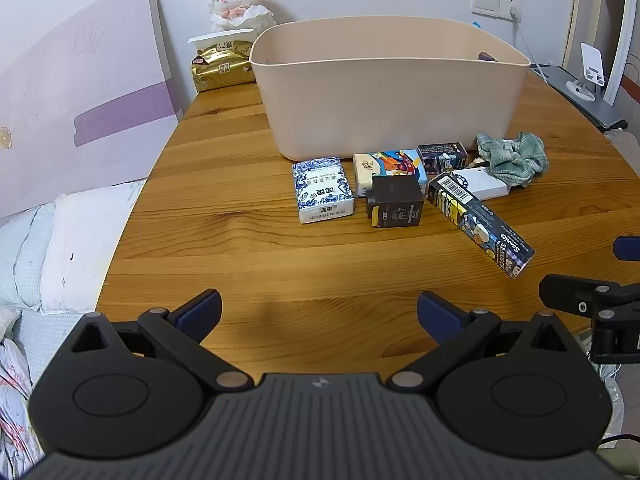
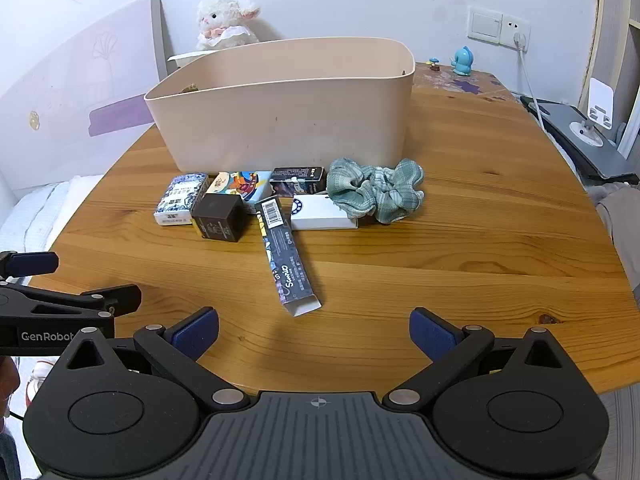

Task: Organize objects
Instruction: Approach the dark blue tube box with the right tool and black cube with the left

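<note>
Left tool (image 1: 319, 312) and right tool (image 2: 314, 330): spread wide, holding nothing, above near bench (image 2: 480, 264) edge. Boxes, long carton (image 2: 285, 256), green scrunchie (image 2: 374, 194): clustered just before beige bin (image 2: 288, 120).

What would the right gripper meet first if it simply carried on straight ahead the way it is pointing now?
Probably the long dark box, whose open near end lies just ahead of the open right gripper. If the gripper passed above it, the beige bin would come next; depth is uncertain.
</note>
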The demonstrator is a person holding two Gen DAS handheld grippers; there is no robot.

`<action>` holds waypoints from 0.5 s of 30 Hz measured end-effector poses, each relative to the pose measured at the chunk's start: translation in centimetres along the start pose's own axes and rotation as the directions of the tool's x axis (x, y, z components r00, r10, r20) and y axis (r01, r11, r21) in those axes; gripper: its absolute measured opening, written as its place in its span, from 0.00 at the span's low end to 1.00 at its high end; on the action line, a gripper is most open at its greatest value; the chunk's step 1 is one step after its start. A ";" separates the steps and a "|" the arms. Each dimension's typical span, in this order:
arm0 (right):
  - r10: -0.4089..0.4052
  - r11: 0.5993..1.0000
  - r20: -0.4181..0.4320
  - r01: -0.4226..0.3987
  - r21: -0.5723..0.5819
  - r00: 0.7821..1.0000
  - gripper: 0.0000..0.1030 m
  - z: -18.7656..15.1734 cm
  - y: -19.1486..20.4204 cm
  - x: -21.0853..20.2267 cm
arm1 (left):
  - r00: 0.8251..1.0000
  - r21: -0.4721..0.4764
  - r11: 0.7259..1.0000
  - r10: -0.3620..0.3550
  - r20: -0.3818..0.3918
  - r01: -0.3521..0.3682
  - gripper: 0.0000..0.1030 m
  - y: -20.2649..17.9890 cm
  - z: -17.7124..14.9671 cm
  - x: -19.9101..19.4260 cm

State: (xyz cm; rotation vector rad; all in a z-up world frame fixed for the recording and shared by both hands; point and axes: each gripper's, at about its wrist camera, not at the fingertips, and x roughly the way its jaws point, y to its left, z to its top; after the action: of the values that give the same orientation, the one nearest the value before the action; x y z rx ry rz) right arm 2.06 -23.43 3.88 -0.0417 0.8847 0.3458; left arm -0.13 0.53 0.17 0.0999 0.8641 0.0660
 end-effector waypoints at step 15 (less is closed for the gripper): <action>0.008 1.000 -0.008 -0.008 0.003 1.000 1.00 0.1 -0.1 0.2 | 1.000 -0.001 1.000 0.001 -0.002 -0.001 1.00 0.1 0.0 0.1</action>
State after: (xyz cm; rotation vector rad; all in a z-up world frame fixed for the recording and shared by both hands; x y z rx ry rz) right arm 2.30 -23.41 3.76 -0.0365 0.8931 0.3518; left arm -0.10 0.66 0.11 0.0993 0.8663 0.0679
